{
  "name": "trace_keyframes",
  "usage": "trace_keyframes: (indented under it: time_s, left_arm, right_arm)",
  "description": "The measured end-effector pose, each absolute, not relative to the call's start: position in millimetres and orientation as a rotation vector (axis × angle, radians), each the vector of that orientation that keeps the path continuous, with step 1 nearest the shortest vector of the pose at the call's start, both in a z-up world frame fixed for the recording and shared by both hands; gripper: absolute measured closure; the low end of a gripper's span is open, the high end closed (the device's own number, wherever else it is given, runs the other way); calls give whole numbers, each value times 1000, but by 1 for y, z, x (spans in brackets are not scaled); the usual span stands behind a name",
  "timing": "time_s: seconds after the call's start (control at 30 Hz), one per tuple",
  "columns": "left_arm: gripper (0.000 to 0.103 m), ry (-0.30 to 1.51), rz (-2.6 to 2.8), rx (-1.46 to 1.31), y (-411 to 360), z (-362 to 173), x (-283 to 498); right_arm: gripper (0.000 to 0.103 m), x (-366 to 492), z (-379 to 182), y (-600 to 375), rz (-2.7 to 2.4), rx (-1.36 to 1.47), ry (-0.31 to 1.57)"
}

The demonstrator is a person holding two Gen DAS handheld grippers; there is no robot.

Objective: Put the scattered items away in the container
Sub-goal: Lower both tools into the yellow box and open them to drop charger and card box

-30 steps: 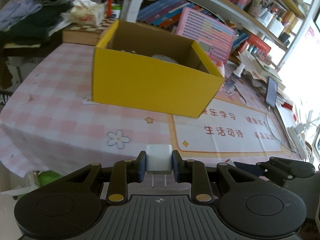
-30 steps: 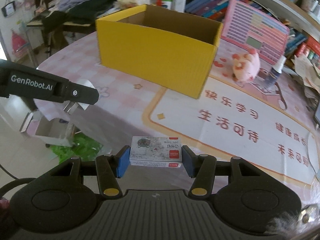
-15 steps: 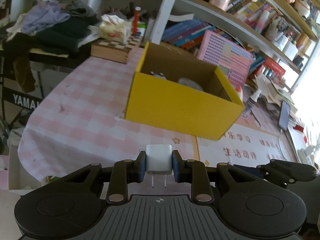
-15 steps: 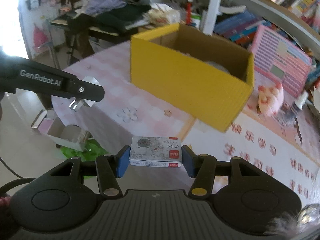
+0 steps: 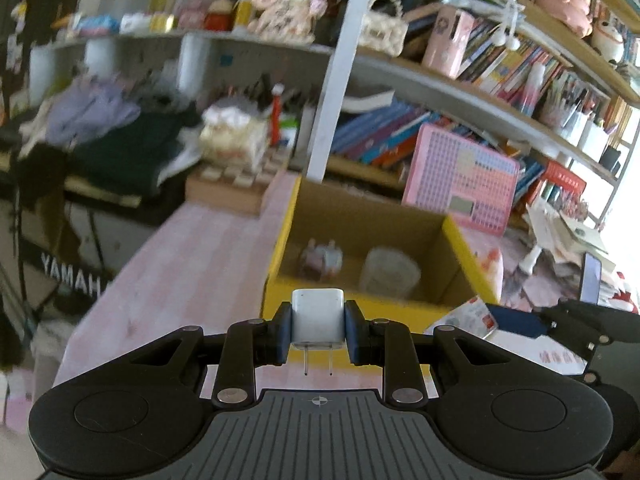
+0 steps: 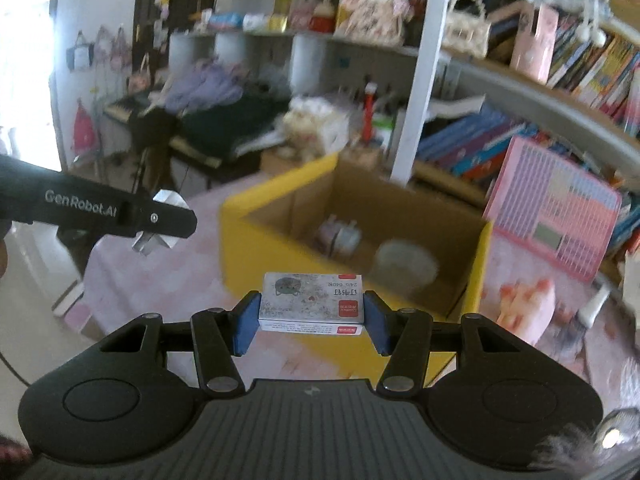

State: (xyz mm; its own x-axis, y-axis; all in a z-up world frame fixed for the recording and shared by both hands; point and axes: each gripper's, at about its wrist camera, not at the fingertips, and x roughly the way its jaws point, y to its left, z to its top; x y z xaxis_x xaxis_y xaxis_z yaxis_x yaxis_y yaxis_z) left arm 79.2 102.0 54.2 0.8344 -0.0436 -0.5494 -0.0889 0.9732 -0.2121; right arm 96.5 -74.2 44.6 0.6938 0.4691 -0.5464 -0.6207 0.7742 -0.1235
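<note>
My left gripper is shut on a white plug adapter, prongs pointing back at me, held above and just in front of the open yellow box. My right gripper is shut on a small staple box, also raised in front of the yellow box. Inside the box lie a small pink and white item and a round clear lid. The left gripper's side shows in the right wrist view; the right gripper shows in the left wrist view.
A pink plush pig and a small bottle lie on the pink checked table right of the box. A pink calculator board leans behind. A white post and bookshelves stand at the back; clothes pile far left.
Both grippers have risen and tilted, so the views now look down into the yellow box from above its near wall. Both still hold their items.
</note>
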Motion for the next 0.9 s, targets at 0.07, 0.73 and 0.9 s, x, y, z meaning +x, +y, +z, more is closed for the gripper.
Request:
trace_keyframes:
  time_s: [0.07,0.73,0.9]
  left_arm:
    - [78,567,17,-219,96,59,95]
    - [78,792,23,-163,68,12,235]
    - [78,878,24,-147,67,-3,253]
  right_arm:
    - [51,113,54,-78,614,-302,484]
    - [51,287,12,-62,660,-456,714]
    - [51,314,-5,-49,679,-517,799]
